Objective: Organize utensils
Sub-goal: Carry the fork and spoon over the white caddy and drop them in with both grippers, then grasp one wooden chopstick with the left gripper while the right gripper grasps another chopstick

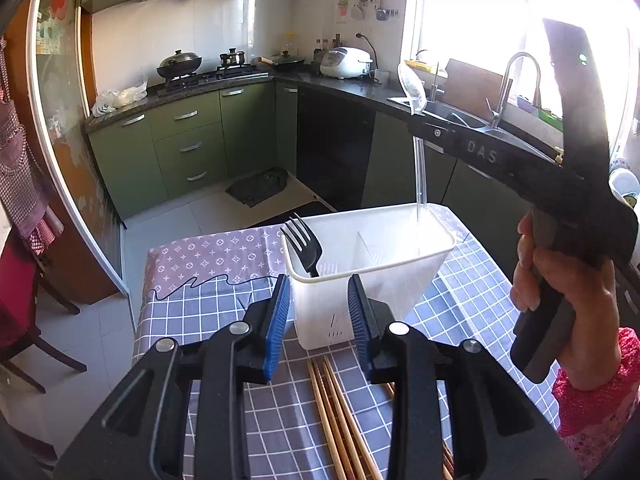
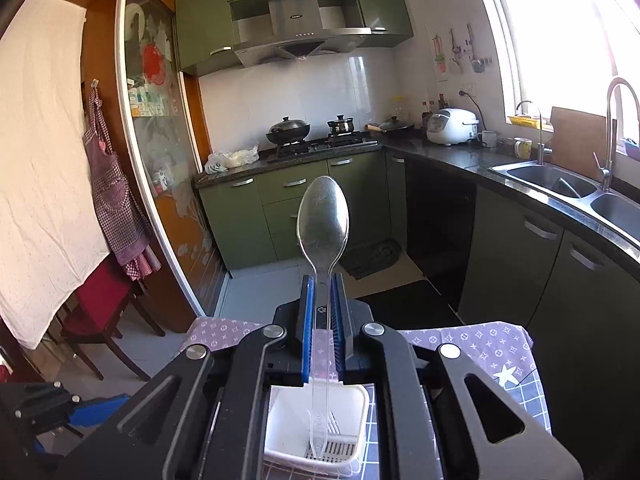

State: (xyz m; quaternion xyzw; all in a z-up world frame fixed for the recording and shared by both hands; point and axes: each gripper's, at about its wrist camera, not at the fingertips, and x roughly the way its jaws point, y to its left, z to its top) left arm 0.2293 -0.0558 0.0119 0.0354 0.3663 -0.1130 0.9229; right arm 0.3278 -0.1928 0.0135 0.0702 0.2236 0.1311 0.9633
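The right claw (image 2: 321, 312) is clamped tight on the neck of a clear plastic spoon (image 2: 323, 216), bowl end up, handle end hanging down into the white caddy (image 2: 352, 412) below. In the left wrist view the spoon (image 1: 412, 88) stands about upright, its handle tip inside the caddy's far-right compartment, w/ the right hand (image 1: 560, 292) gripping the tool's handle at the pic's right edge.

The left claw (image 1: 319, 320) is partly open, nothing between the pads; its 2 blue pads sit either side of the caddy's near end w/o pressing on it. No earlier pic to compare.

The caddy (image 1: 400, 276) sits on the checked cloth of the desk (image 1: 460, 300). It has a divider down the middle. 1 black fork (image 1: 306, 246) stands tines-up in the left compartment. Several wooden chopsticks (image 1: 340, 420) lie on the cloth just in front of the caddy, between the left claw's arms.
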